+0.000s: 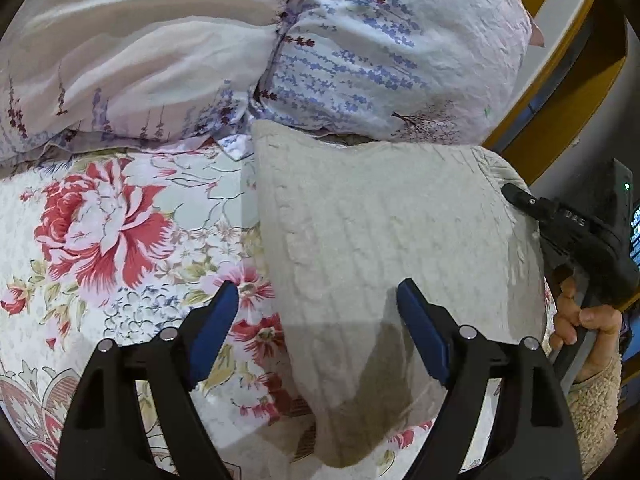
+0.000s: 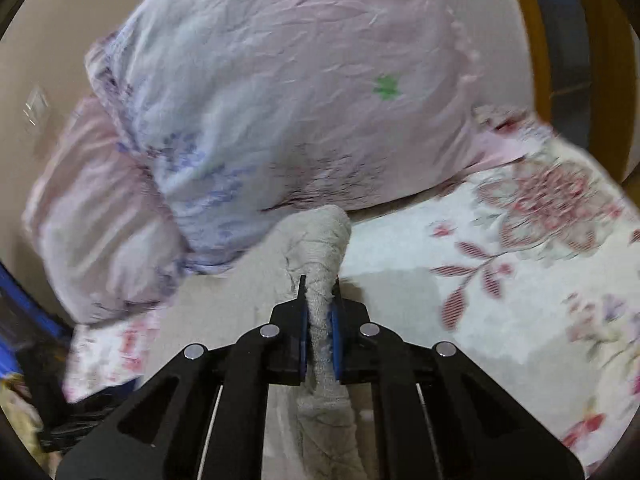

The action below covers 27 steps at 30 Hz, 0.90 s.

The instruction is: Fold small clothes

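1. Your left gripper (image 1: 316,300) stands with its jaws wide apart and nothing between the pads, hanging over the near edge of the beige knit garment (image 1: 392,240).
2. That garment lies on the floral bedsheet (image 1: 100,220), below the pillows (image 1: 360,40).
3. Your right gripper (image 2: 319,304) is clamped on the garment's bunched corner, lifting it.

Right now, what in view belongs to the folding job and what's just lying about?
Job:
- beige knit garment
- right gripper, shut on the garment's edge
- left gripper, open, holding nothing

Lying about:
- lavender-print pillows
- floral bedsheet under it all
- wooden bed frame
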Each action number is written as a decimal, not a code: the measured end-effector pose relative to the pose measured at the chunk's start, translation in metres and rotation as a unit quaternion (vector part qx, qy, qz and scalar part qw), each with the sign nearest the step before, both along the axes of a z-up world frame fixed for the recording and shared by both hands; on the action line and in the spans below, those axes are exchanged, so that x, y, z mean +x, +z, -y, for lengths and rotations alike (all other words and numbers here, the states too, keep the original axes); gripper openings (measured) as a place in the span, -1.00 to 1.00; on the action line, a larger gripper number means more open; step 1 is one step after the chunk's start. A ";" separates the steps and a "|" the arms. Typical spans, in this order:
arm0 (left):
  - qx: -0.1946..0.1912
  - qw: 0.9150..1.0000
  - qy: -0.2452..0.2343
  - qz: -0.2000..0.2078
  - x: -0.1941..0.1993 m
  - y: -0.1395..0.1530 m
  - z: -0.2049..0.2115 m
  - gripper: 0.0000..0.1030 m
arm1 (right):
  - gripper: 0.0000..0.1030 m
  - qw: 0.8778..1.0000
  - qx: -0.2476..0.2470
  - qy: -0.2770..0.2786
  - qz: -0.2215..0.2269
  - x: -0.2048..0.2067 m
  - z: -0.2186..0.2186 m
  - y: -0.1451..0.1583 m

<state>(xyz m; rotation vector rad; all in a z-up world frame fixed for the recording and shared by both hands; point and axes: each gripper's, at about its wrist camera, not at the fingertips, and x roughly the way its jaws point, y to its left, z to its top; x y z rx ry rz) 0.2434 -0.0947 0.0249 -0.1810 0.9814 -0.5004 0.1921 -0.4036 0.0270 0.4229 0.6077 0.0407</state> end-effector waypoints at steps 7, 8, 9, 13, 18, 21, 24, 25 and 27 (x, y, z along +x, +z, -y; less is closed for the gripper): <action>0.032 0.999 -0.005 0.025 -0.004 0.001 0.009 0.63 | -0.74 0.996 -0.010 -0.017 -0.088 0.021 0.002 -0.039; 0.032 0.999 -0.005 0.026 -0.004 0.002 0.009 0.63 | -0.67 0.996 -0.005 -0.018 -0.085 0.017 0.005 -0.036; 0.032 0.999 -0.004 0.024 -0.004 0.002 0.008 0.64 | -0.48 0.996 -0.002 -0.023 -0.082 0.012 0.008 -0.032; 0.028 0.999 -0.002 0.020 -0.005 0.002 0.005 0.64 | -0.38 0.998 -0.003 -0.030 -0.049 -0.011 0.014 -0.016; 0.032 0.999 0.001 0.021 -0.007 0.002 0.006 0.66 | -0.38 1.000 -0.012 0.009 -0.024 -0.035 0.000 -0.006; 0.036 0.999 0.005 0.021 -0.007 0.002 0.006 0.70 | -0.37 0.999 -0.032 0.031 -0.019 -0.041 -0.013 -0.004; 0.037 0.999 0.007 0.018 -0.007 0.001 0.006 0.71 | -0.10 0.998 -0.042 0.046 -0.026 -0.043 -0.022 -0.009; 0.038 0.999 0.007 0.018 -0.007 0.000 0.007 0.72 | -0.08 0.997 -0.047 0.048 -0.032 -0.042 -0.023 -0.014; 0.039 0.999 0.008 0.016 -0.007 -0.002 0.007 0.74 | -0.08 0.995 -0.060 0.057 -0.062 -0.037 -0.028 -0.030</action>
